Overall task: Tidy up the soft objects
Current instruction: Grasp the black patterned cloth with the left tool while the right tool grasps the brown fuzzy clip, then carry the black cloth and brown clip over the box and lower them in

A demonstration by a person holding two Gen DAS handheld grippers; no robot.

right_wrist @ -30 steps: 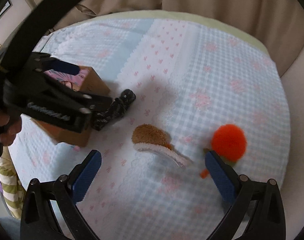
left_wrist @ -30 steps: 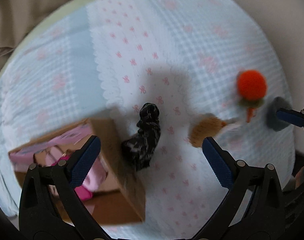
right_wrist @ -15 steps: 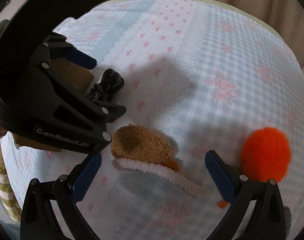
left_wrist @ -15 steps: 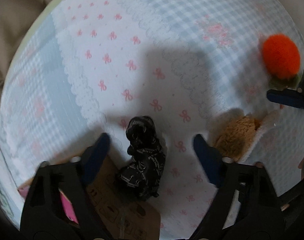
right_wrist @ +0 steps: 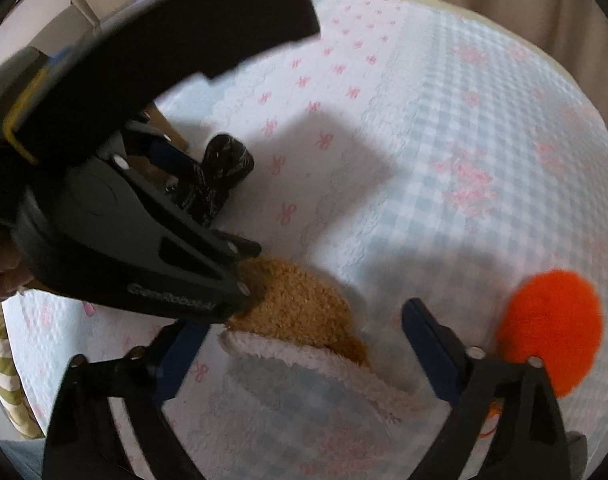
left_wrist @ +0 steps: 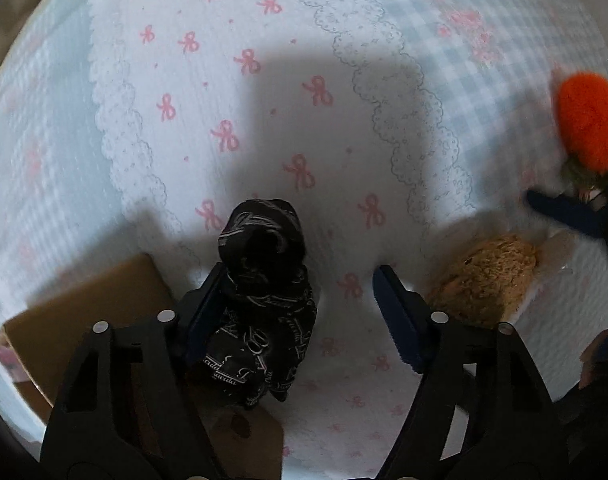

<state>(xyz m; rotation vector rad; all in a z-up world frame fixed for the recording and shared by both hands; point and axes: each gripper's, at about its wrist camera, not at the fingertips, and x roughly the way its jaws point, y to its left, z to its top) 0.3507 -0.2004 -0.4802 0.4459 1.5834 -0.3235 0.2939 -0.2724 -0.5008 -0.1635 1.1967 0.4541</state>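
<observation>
Left gripper (left_wrist: 300,304): black frame with blue pads, spread wide, nothing clamped; left pad touching or just beside the side of the black bundle, right pad well clear of it, standing on the bare cloth.
Black bundle (left_wrist: 264,288): dark knotted fabric with pale printed lettering, upright between the left gripper's fingers, nearer the left one; rounded top pointing away from the camera; in the right wrist view (right_wrist: 220,176) half hidden behind the left gripper's body.
Cardboard box (left_wrist: 80,320): brown, open flap, just left of the black bundle and partly under the left finger; whether touching the bundle, cannot tell.
Right gripper (right_wrist: 304,348): same black frame and blue pads, spread wide, gripping nothing; straddling the brown plush piece, both pads apart from it.
Brown plush piece (right_wrist: 300,308): tan fuzzy half-round with a cream fleecy edge, lying flat on the cloth between the right gripper's fingers; far end tucked under the left gripper's right finger in this view; in the left wrist view (left_wrist: 488,280) just right of the right pad.
Orange pompom (right_wrist: 552,320): bright fluffy ball, just outside the right gripper's right finger; greenish base seen in the left wrist view (left_wrist: 588,124).
Bedspread (left_wrist: 264,80): quilted white and pale blue cloth with pink bows and lace trim, under everything.
</observation>
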